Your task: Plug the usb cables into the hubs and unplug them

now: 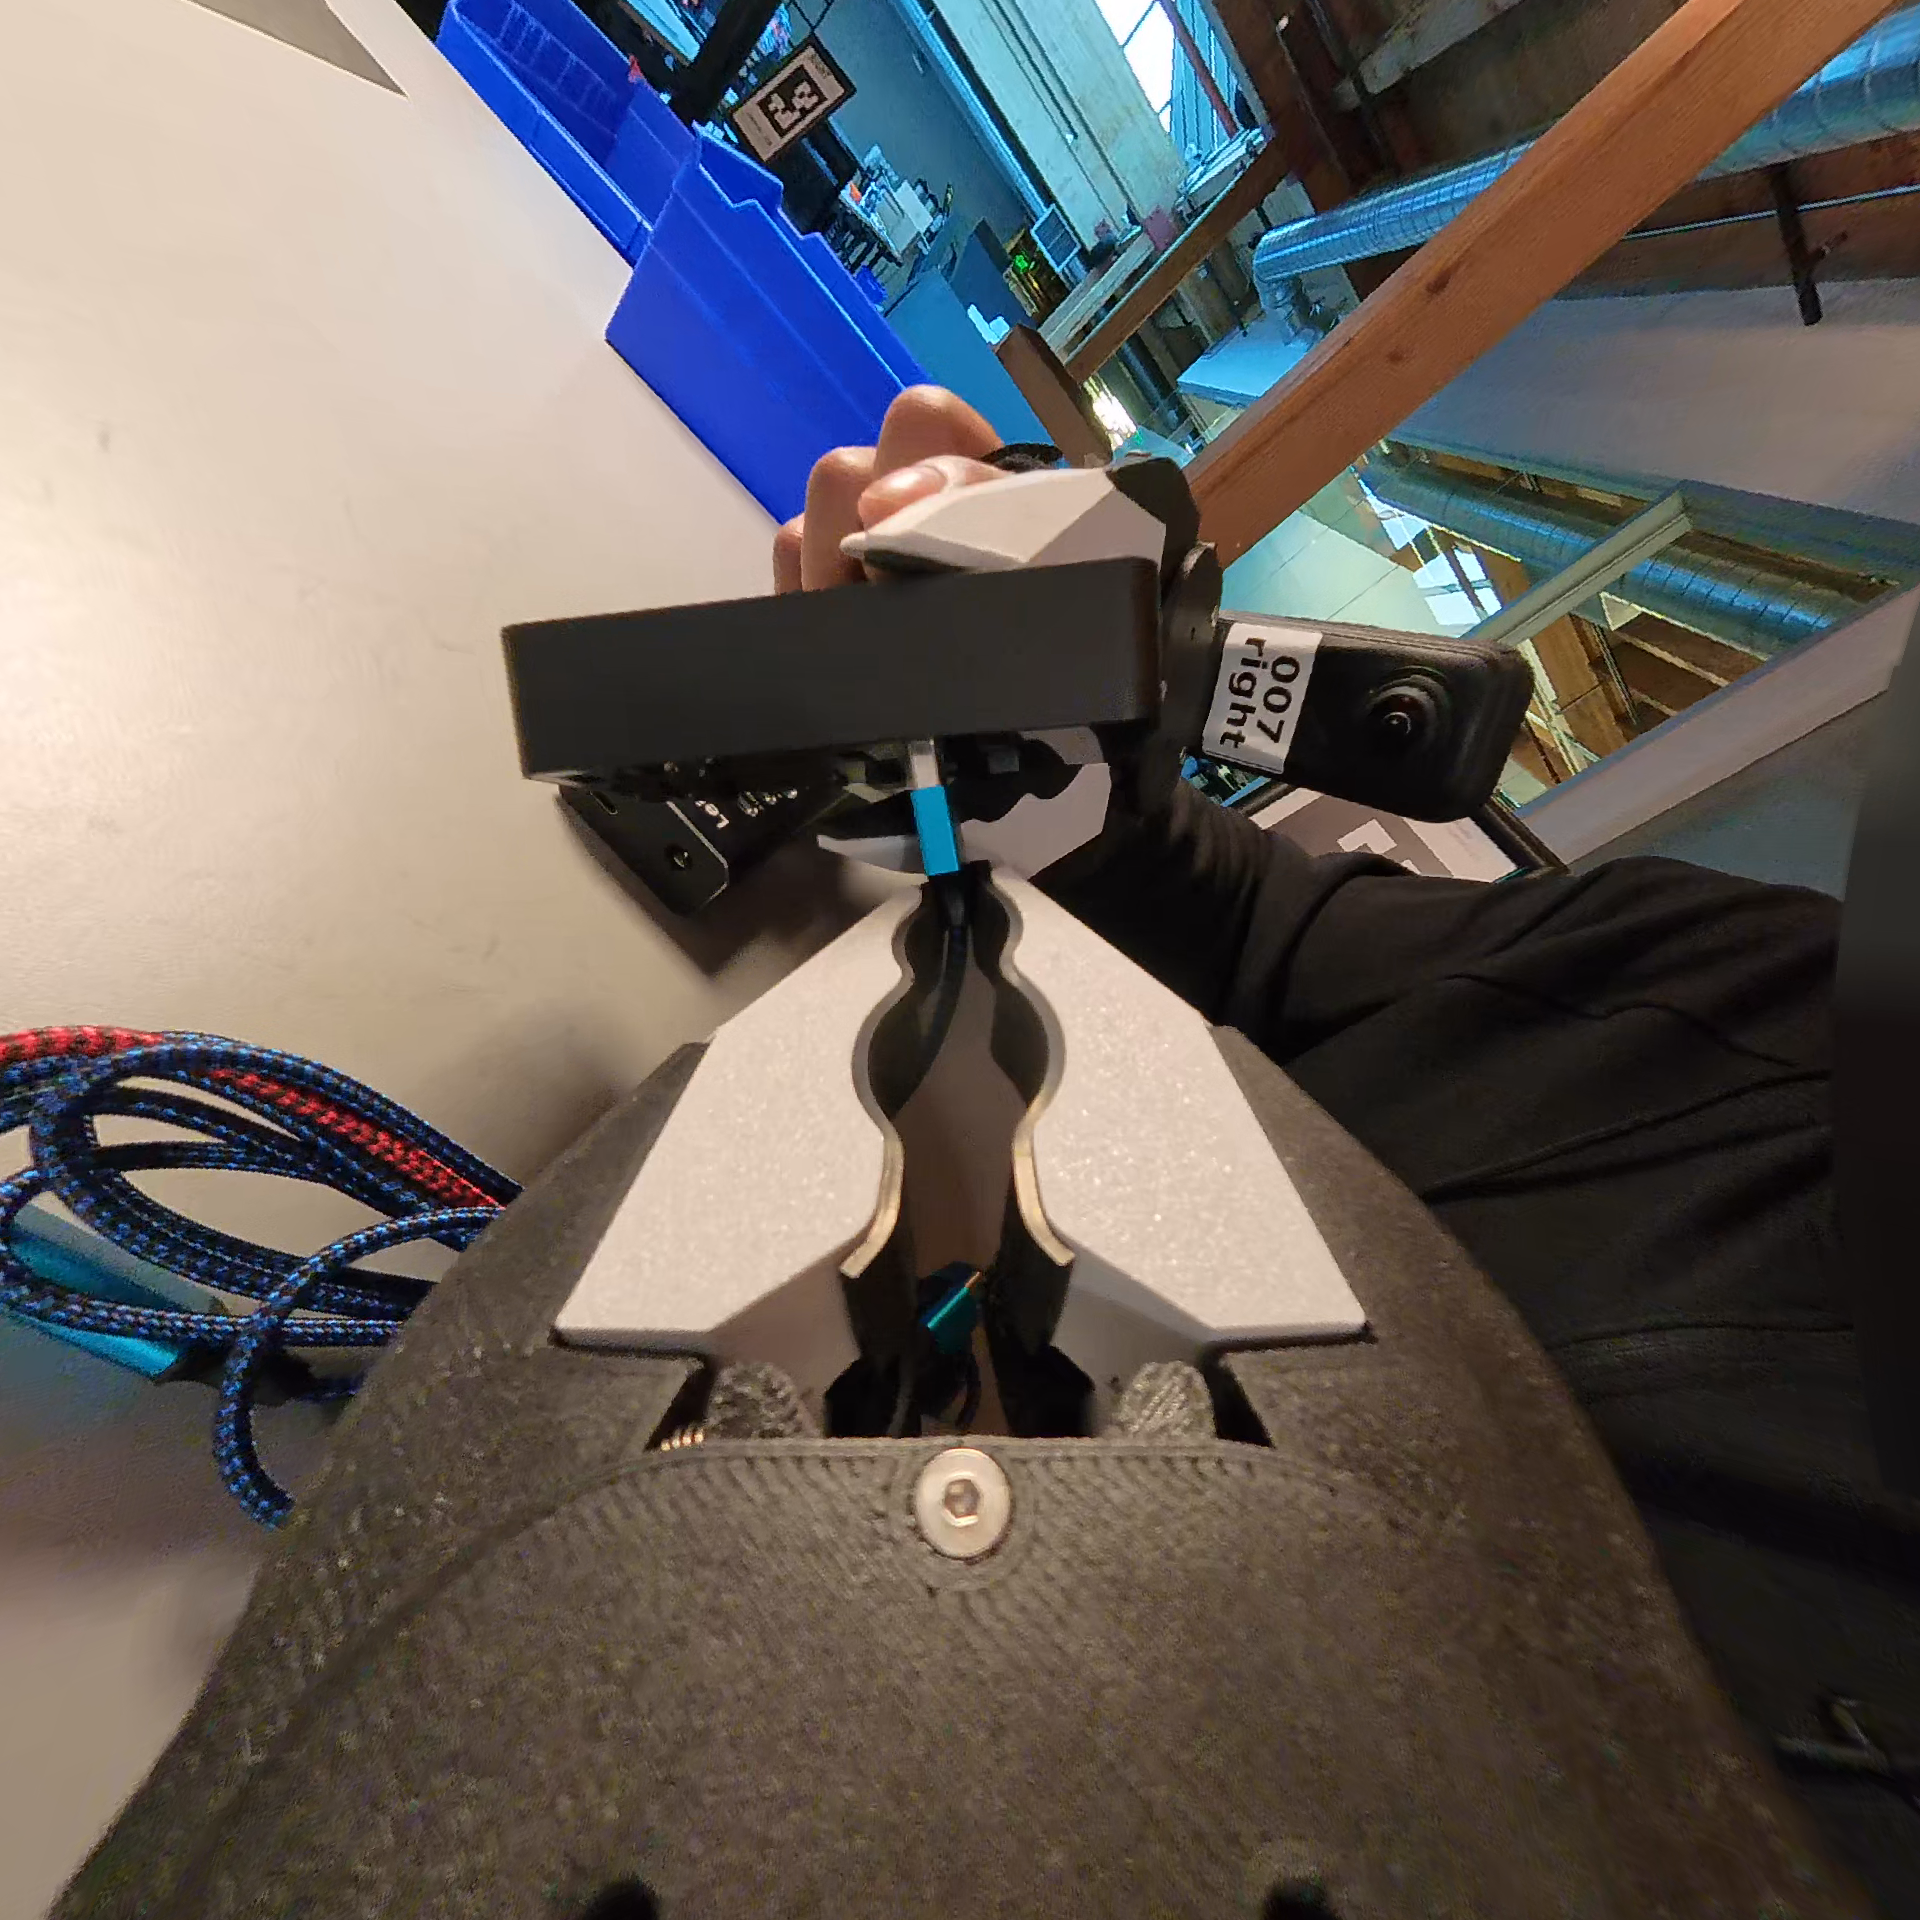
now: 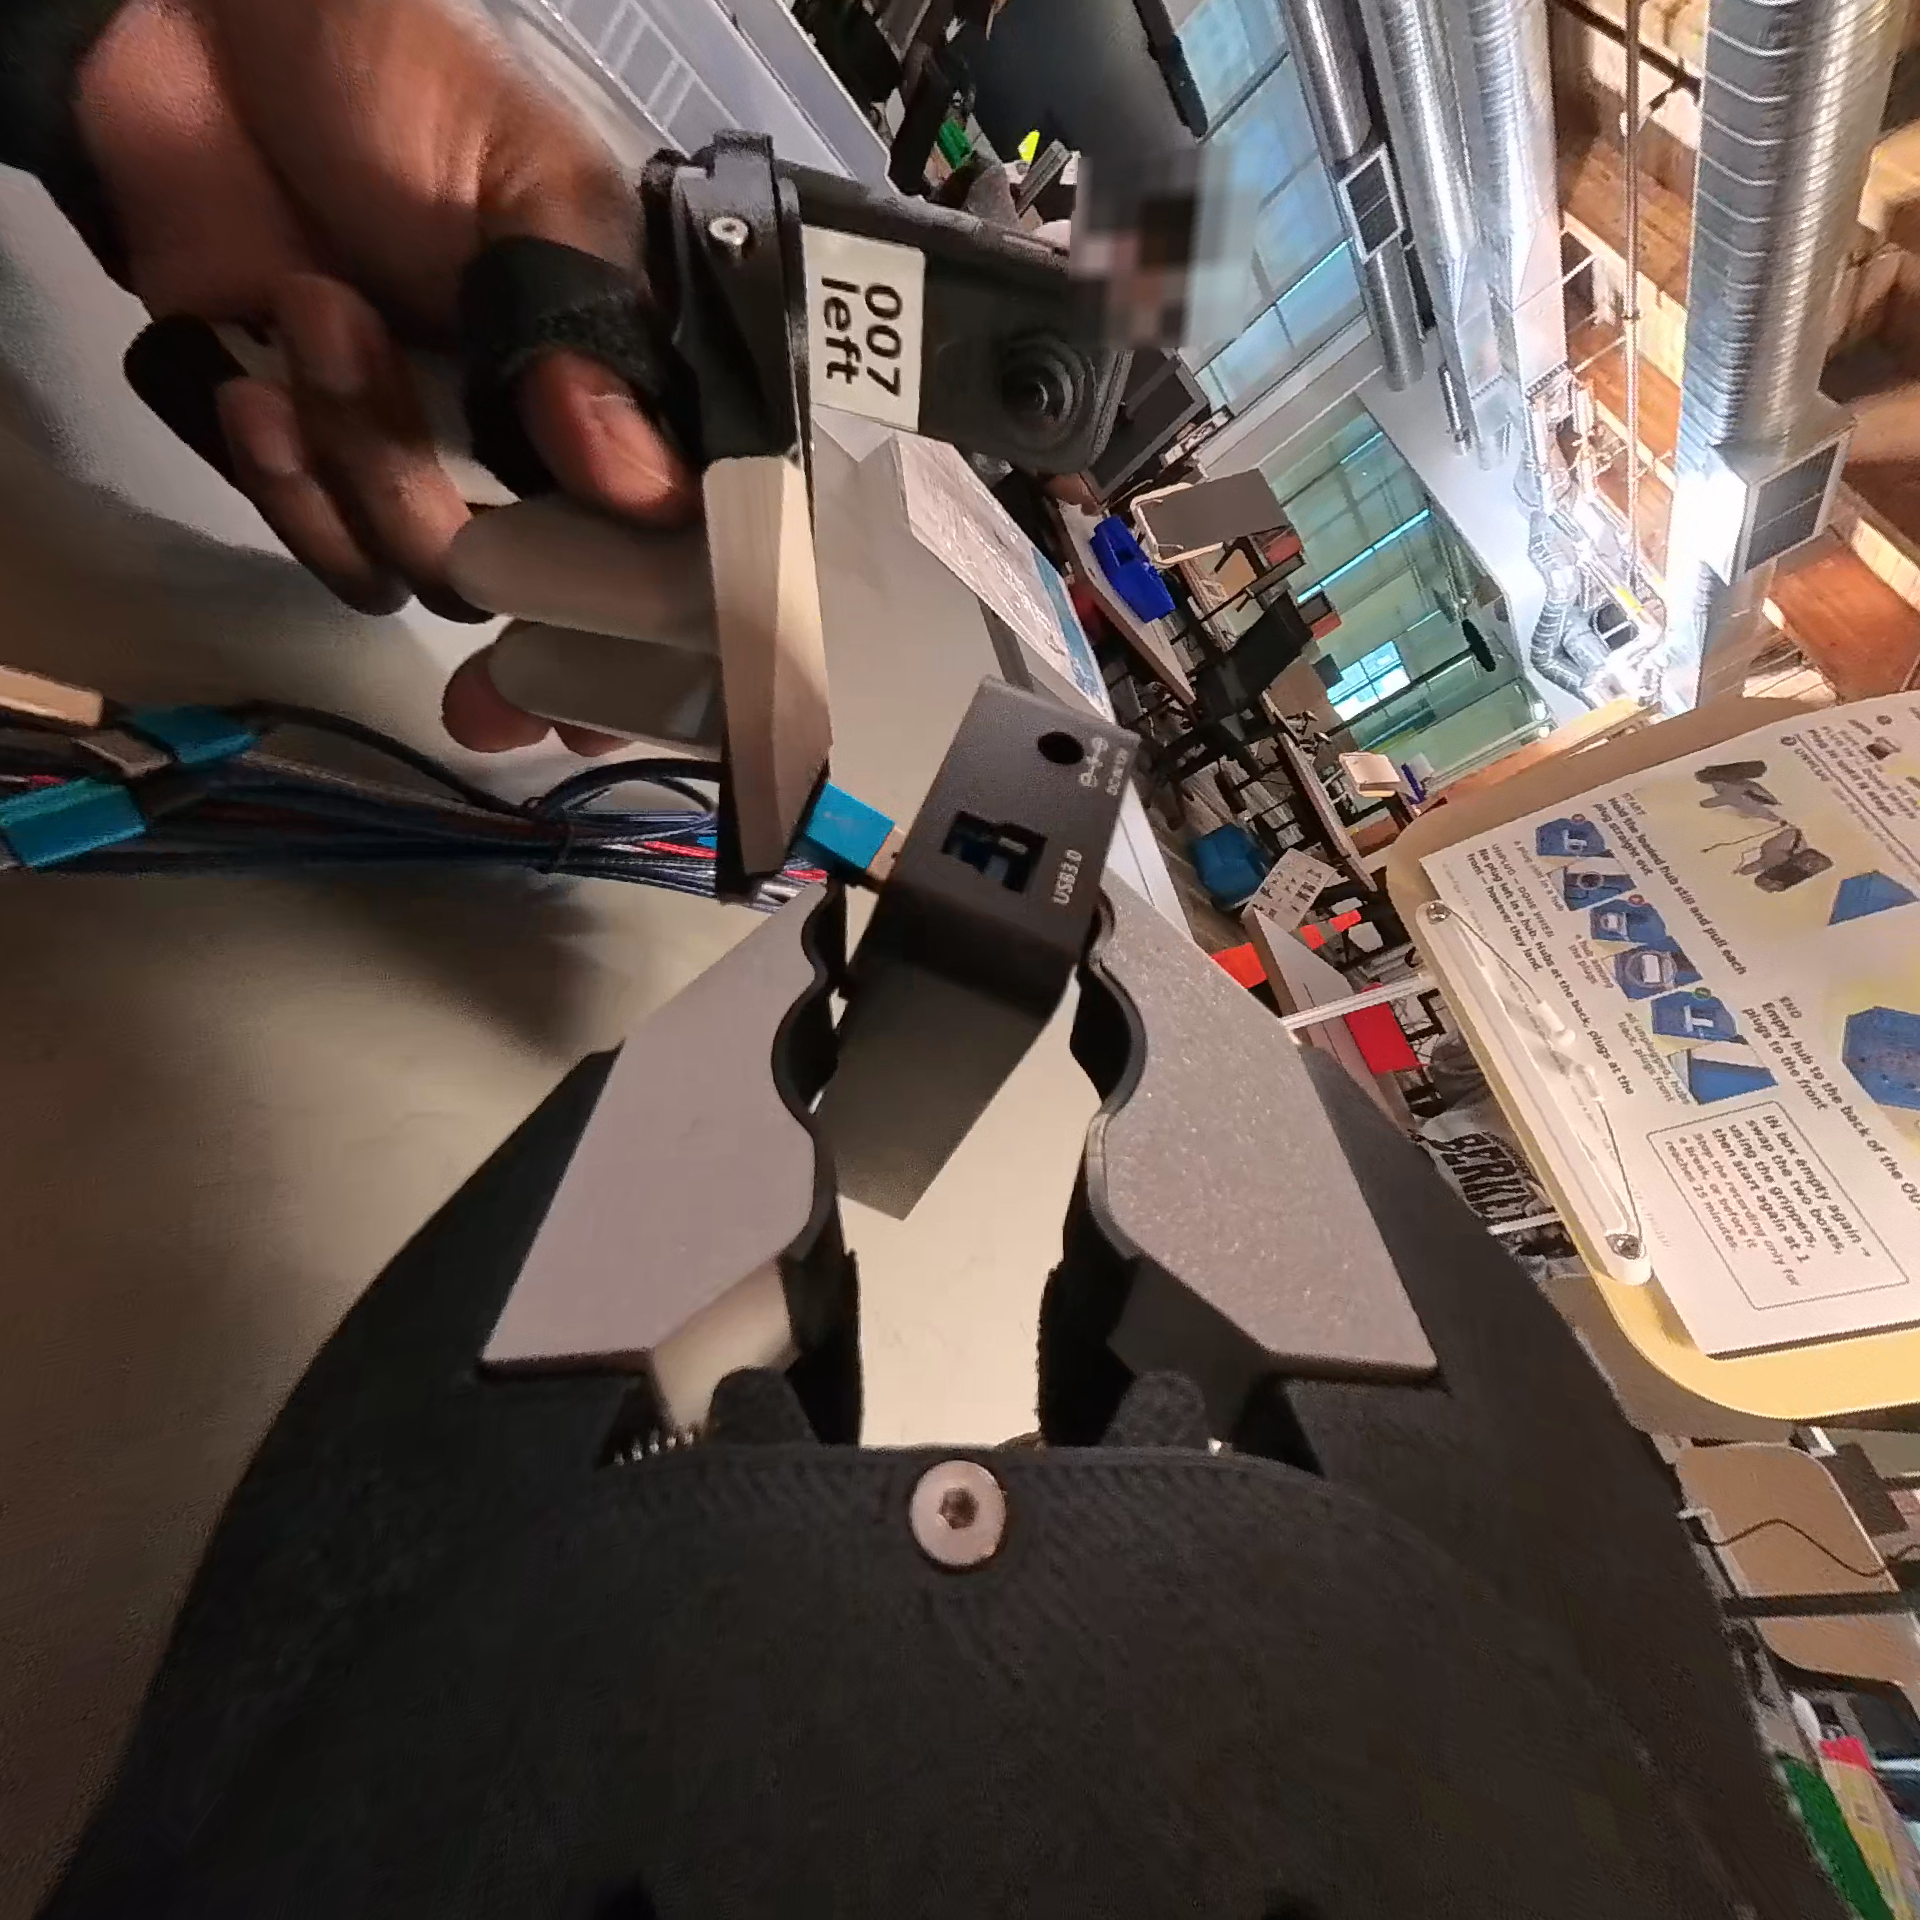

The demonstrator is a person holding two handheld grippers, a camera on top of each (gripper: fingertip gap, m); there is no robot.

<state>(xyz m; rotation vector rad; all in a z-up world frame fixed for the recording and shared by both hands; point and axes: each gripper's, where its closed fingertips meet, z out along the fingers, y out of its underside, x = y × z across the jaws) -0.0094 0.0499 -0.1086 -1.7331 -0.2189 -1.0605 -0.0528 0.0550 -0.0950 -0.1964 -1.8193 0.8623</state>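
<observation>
Left hand-held gripper pinched on blue plug at hub; right hand-held gripper clamped around hub, tilted above desk.

Gripping a dark hub between both fingers of the right tool, hub tilting, port face showing. Pinching a blue plug in the left tool, plug tip touching the hub's side. Trailing braided cables over the grey counter. Leaning beside: an instruction sheet.
</observation>
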